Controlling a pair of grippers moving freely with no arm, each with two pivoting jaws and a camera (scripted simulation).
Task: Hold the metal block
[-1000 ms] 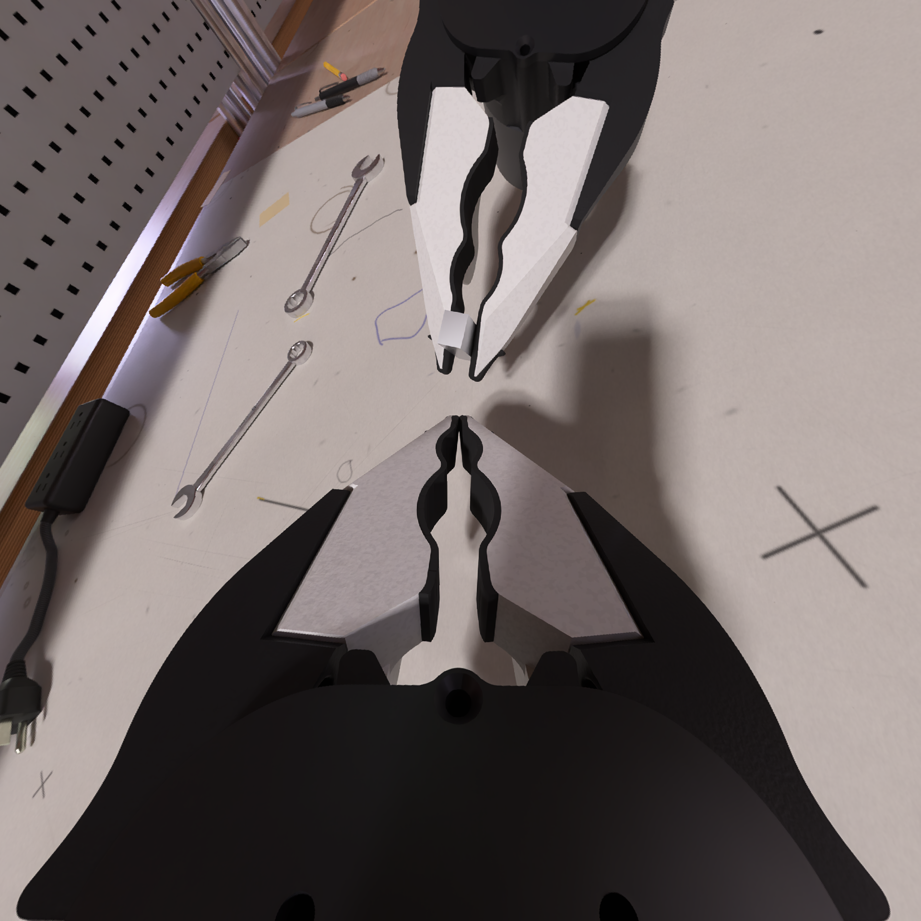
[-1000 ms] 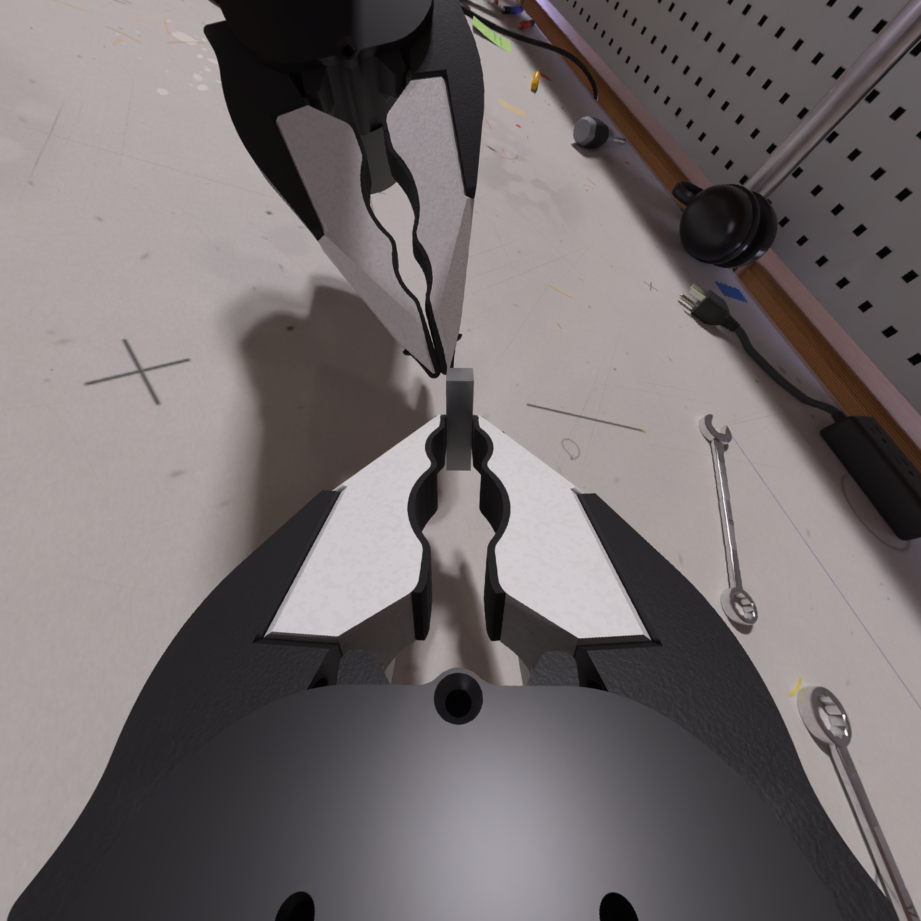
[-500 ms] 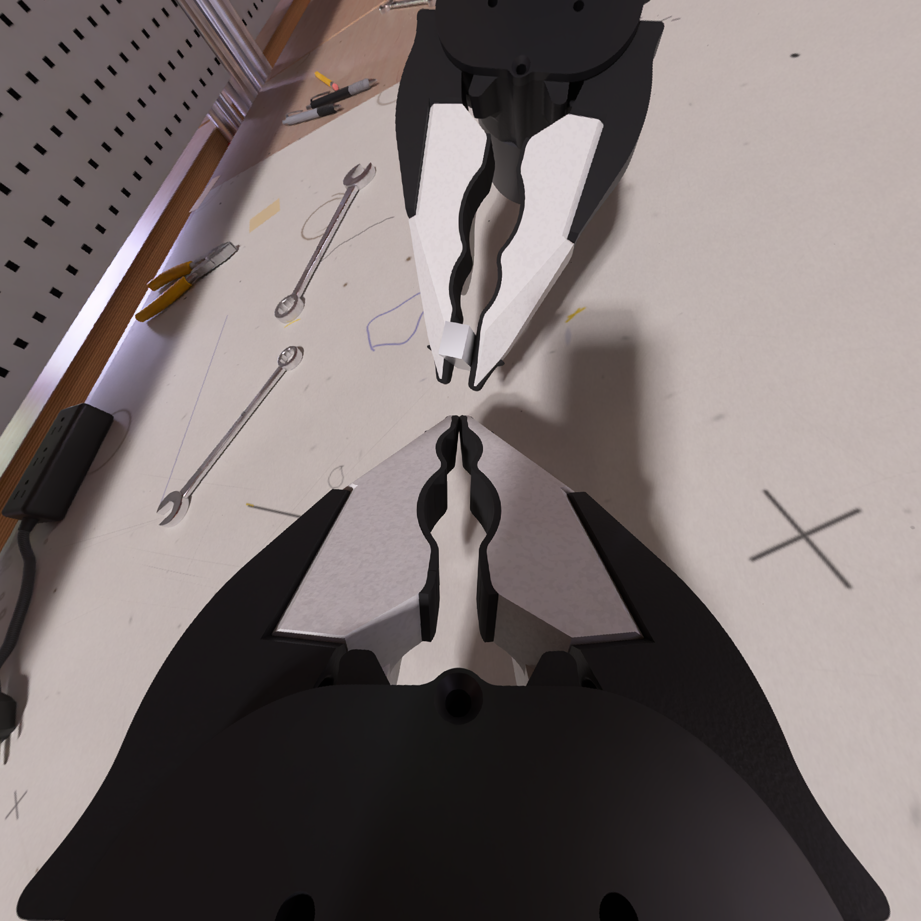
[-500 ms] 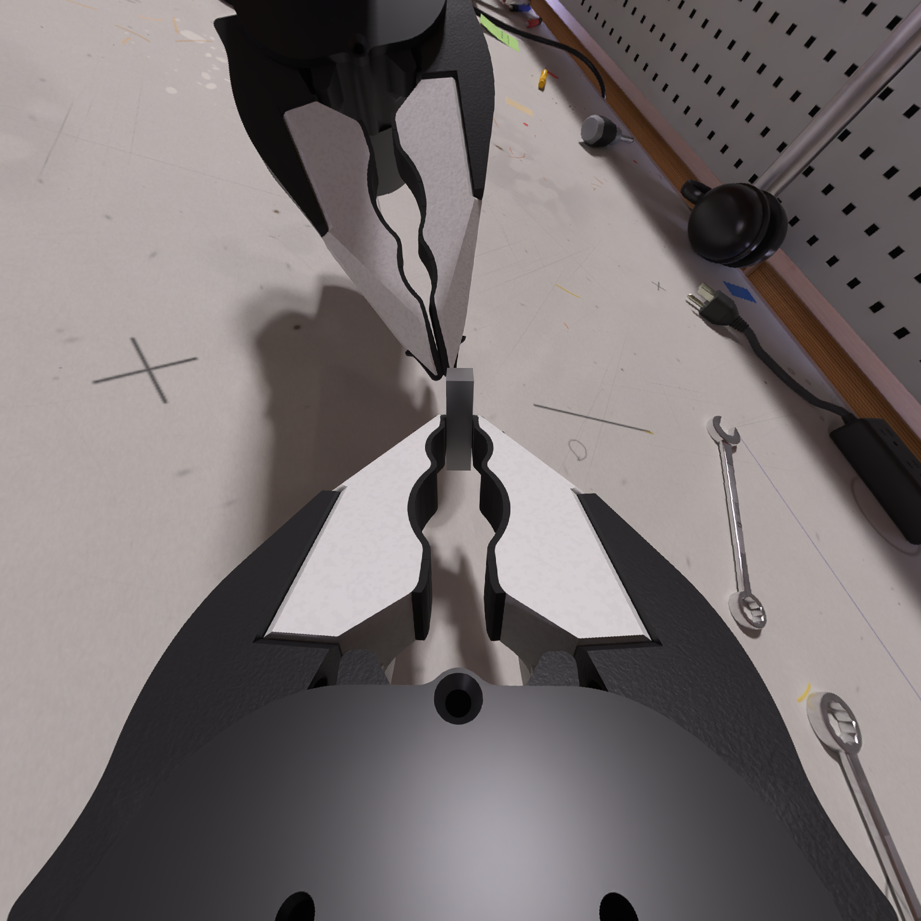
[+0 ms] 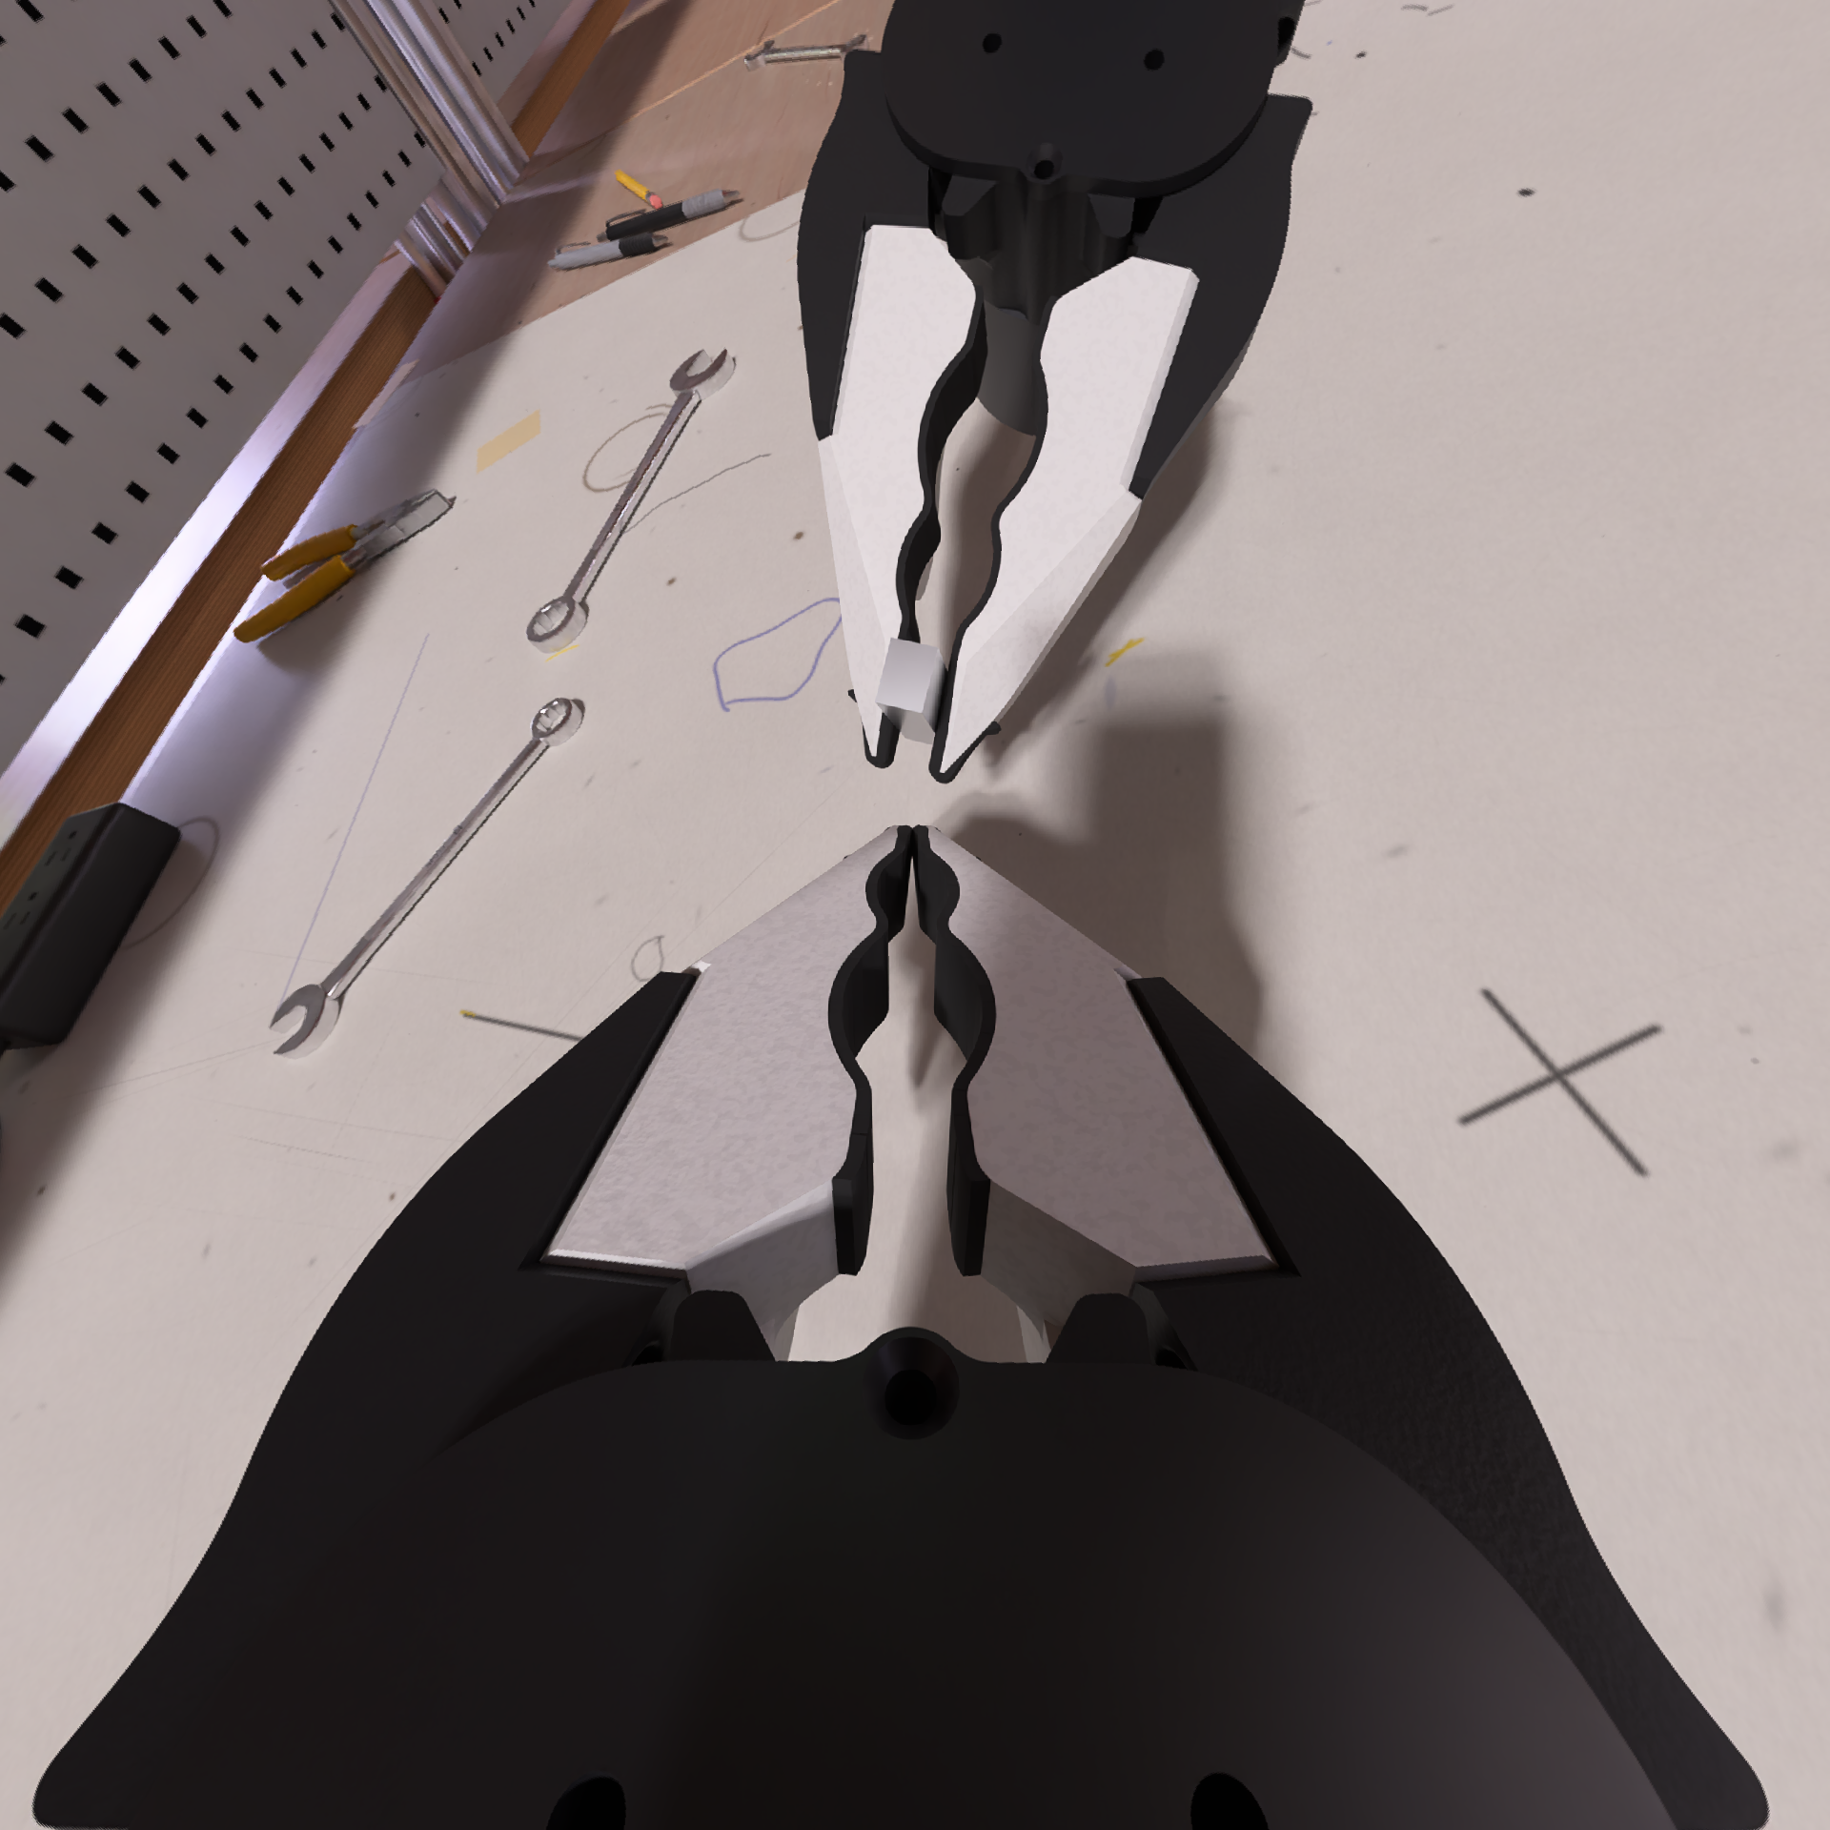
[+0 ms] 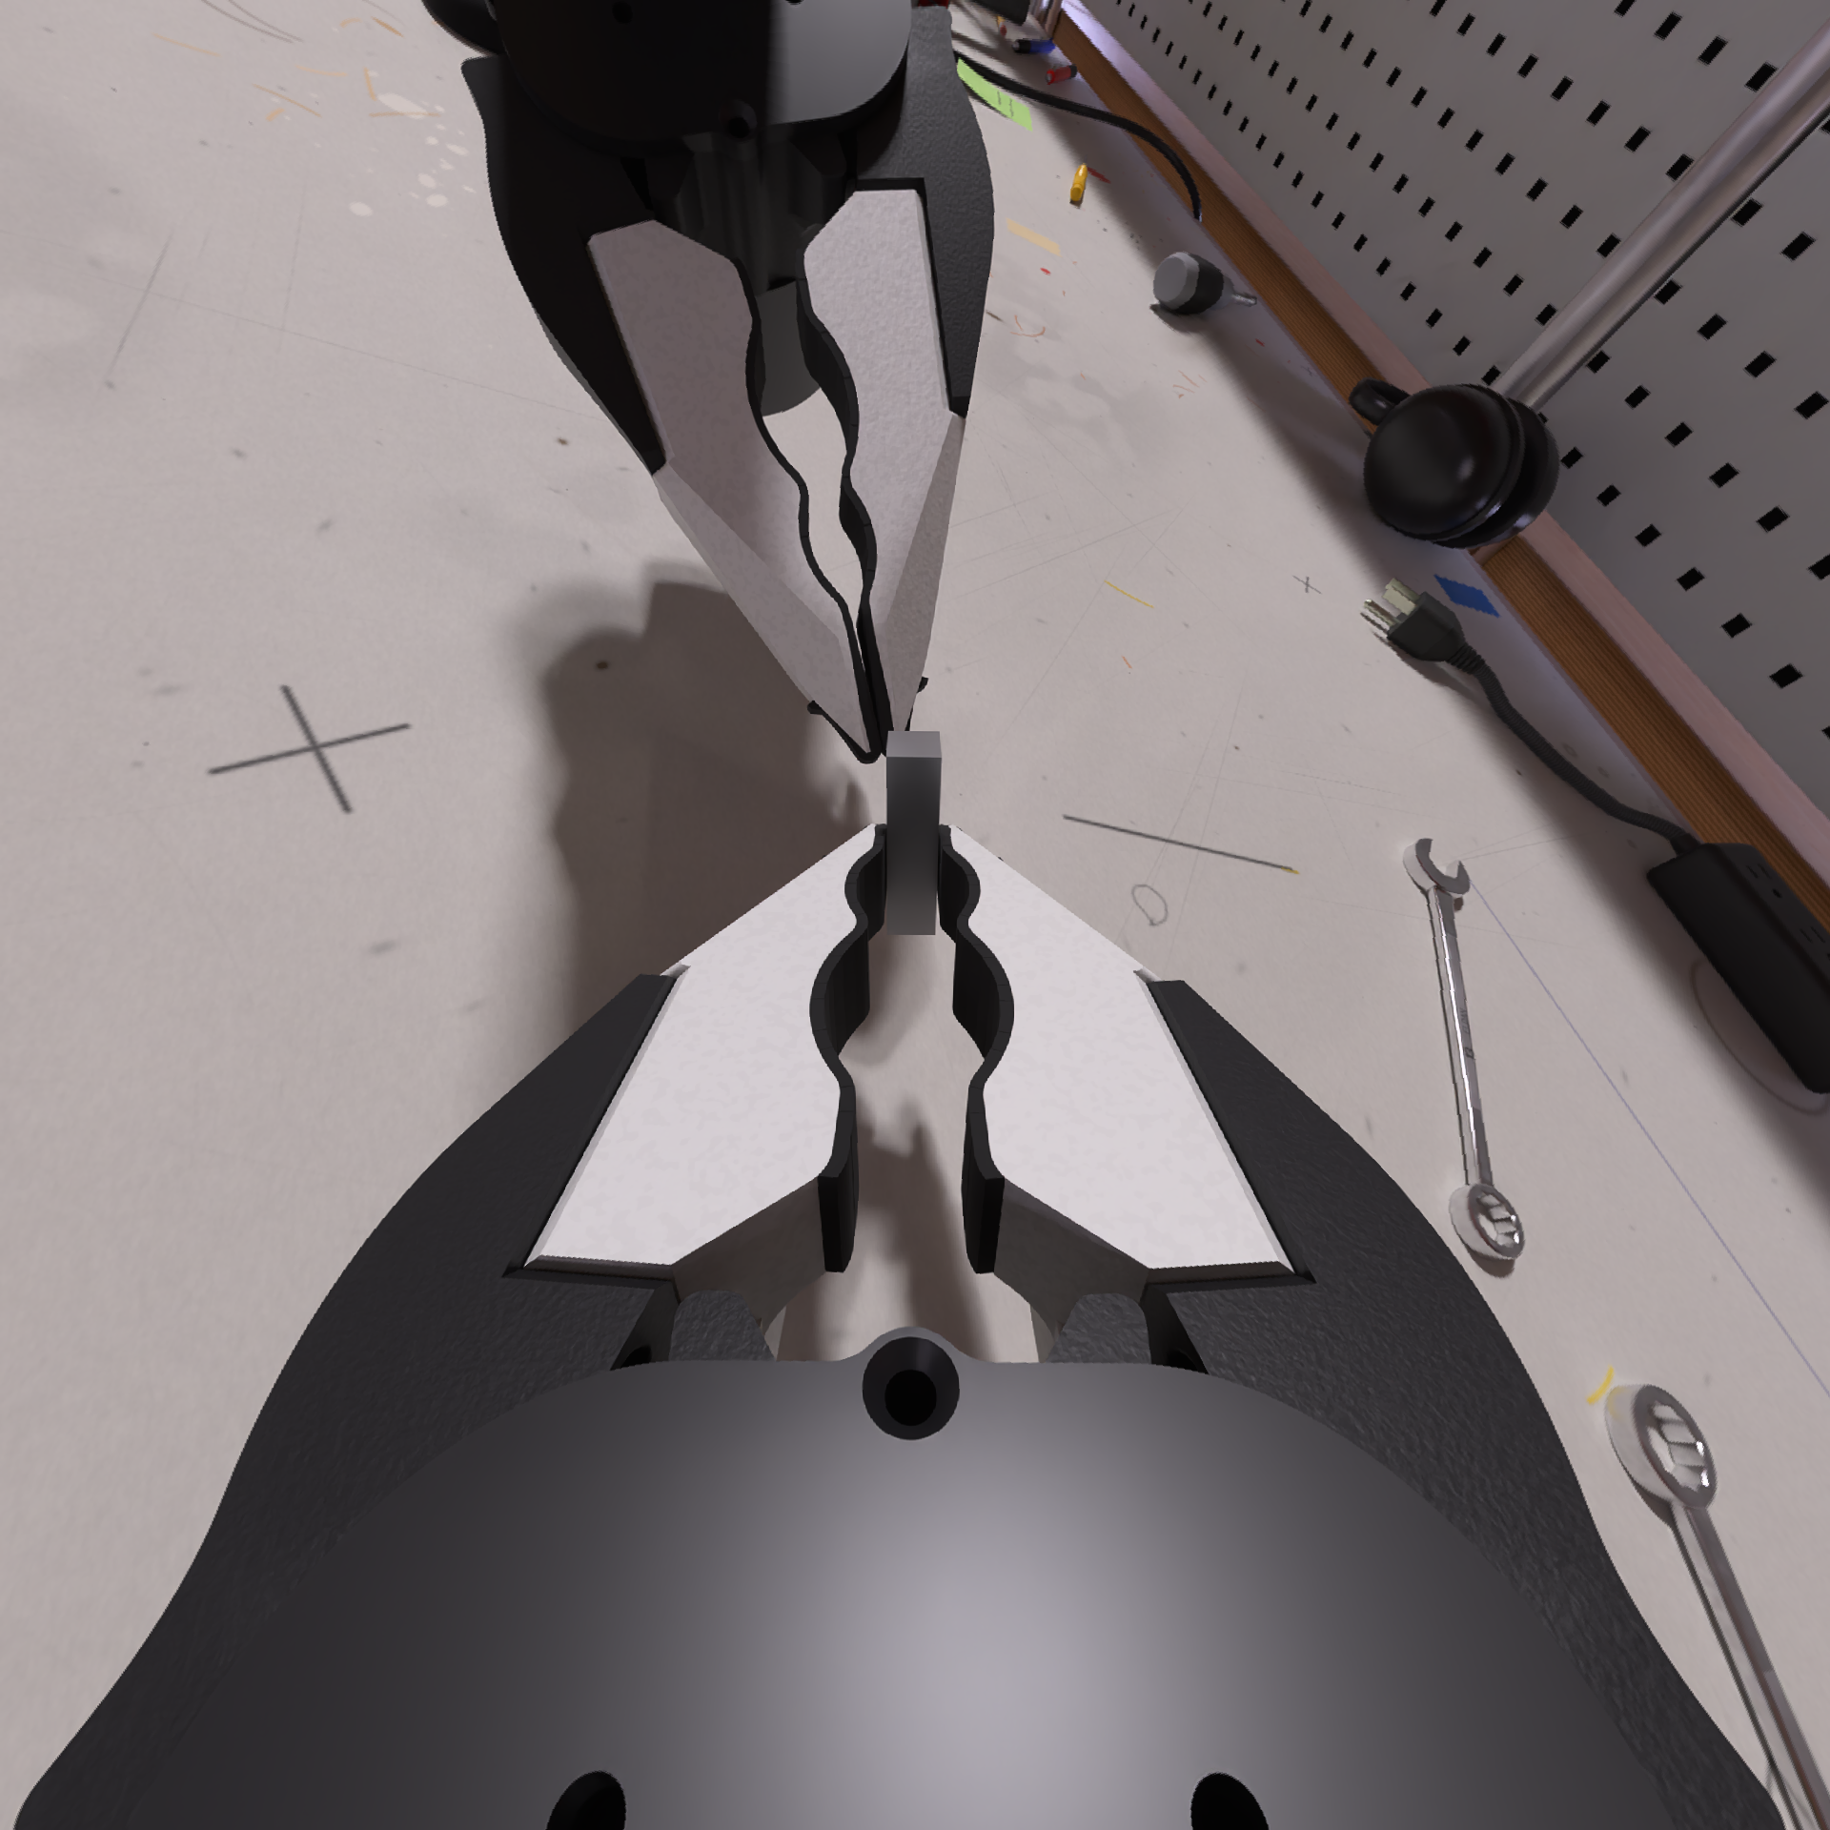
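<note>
The metal block is a small grey bar. In the right wrist view the block stands clamped between the tips of my right gripper, its far end sticking out past the fingertips. In the left wrist view the block looks pale, pinched near the tips of the right gripper, which faces mine. My left gripper is shut and empty, tip to tip with the right one and a short gap away. In the right wrist view the left gripper ends just left of the block's far end.
Both grippers hover over a pale workbench. On the pegboard-wall side lie two wrenches, yellow-handled pliers, pens and a black power strip. A black knob and plug lie by the wall. A cross mark is drawn on the bench.
Both grips are unchanged. In the left wrist view the bench tools have slid slightly left and the right gripper's tips have come a little nearer.
</note>
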